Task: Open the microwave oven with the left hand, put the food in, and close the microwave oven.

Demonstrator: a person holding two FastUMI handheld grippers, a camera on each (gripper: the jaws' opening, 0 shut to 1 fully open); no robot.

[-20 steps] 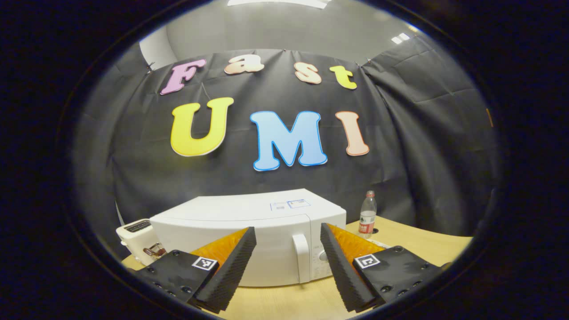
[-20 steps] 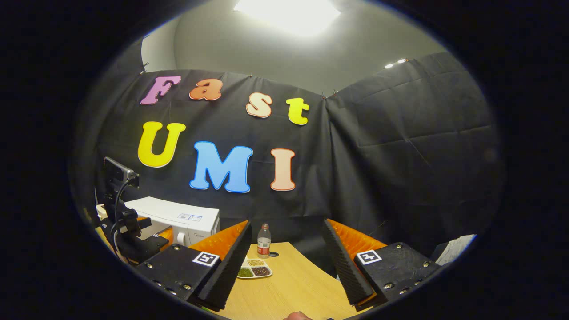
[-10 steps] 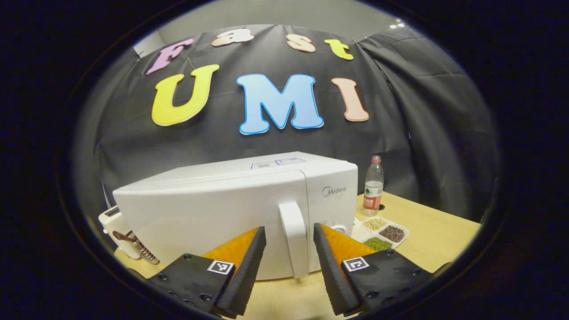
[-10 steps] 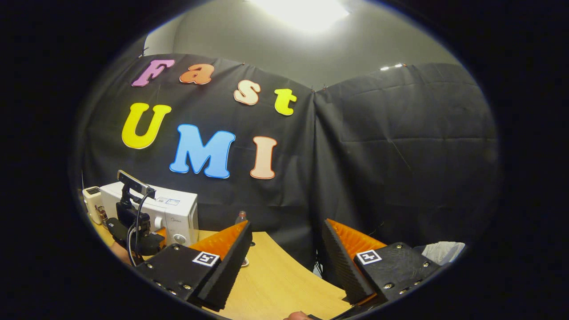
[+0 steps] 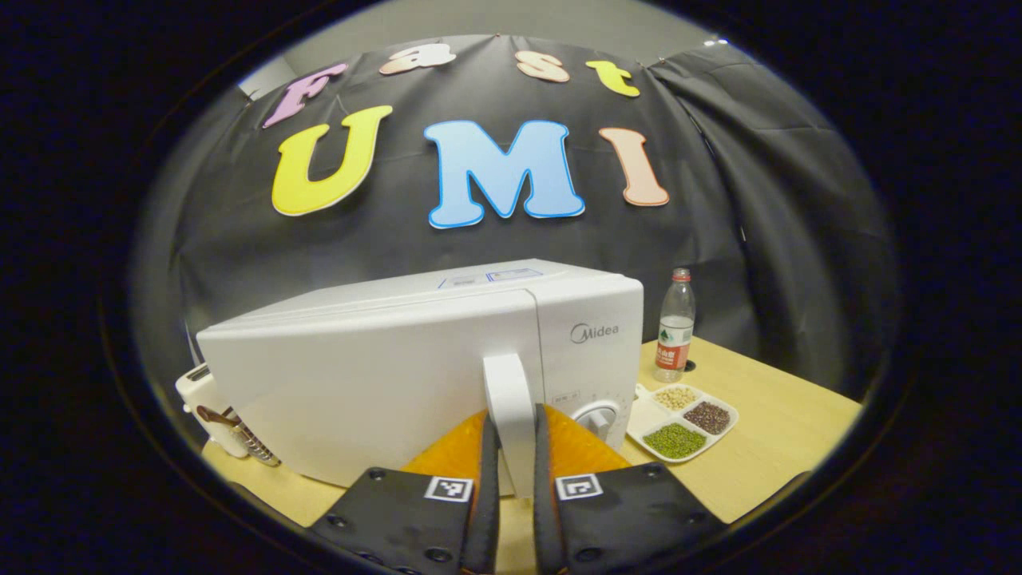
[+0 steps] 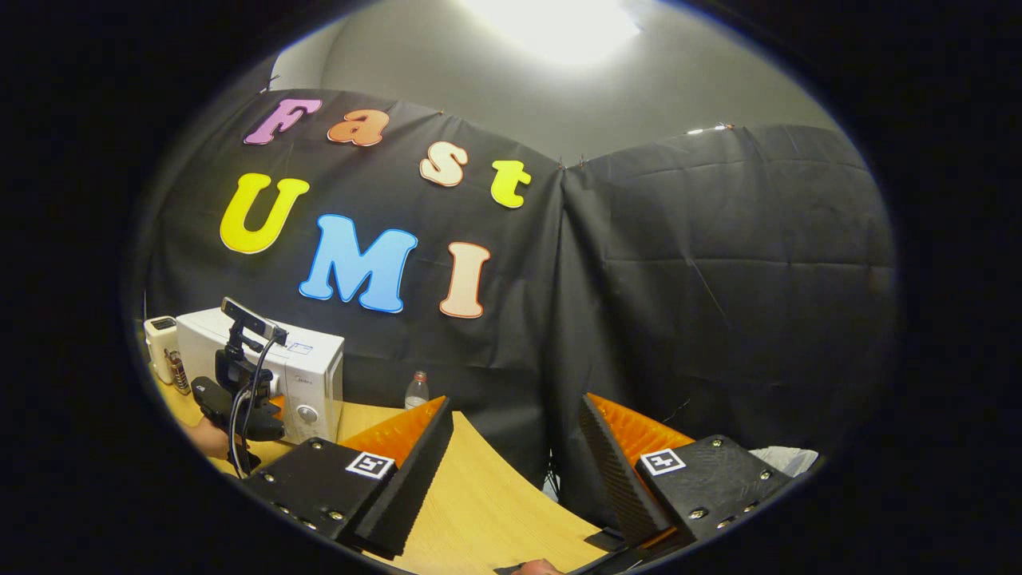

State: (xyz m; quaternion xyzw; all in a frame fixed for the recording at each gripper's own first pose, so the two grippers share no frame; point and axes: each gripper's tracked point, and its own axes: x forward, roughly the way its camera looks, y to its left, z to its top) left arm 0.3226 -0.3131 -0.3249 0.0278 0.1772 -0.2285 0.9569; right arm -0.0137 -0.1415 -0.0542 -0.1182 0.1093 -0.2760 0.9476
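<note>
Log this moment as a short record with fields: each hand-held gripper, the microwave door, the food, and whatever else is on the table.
left hand-held gripper: shut on the door handle
right hand-held gripper: open, holding nothing, above the table
microwave: door shut
food tray: on the table, right of the microwave
water bottle: upright behind the tray
toaster: left of the microwave

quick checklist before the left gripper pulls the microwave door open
1. Left gripper closed on the door handle: ok, a finger on each side.
2. Microwave door shut, ready to pull: ok.
3. Door's swing path clear of the toaster at its left: cannot tell.
4. Food tray waiting on the table beside the microwave: ok.
5. Right gripper open and empty for the tray: ok.
6. Bottle upright behind the tray, apart from it: ok.
</note>
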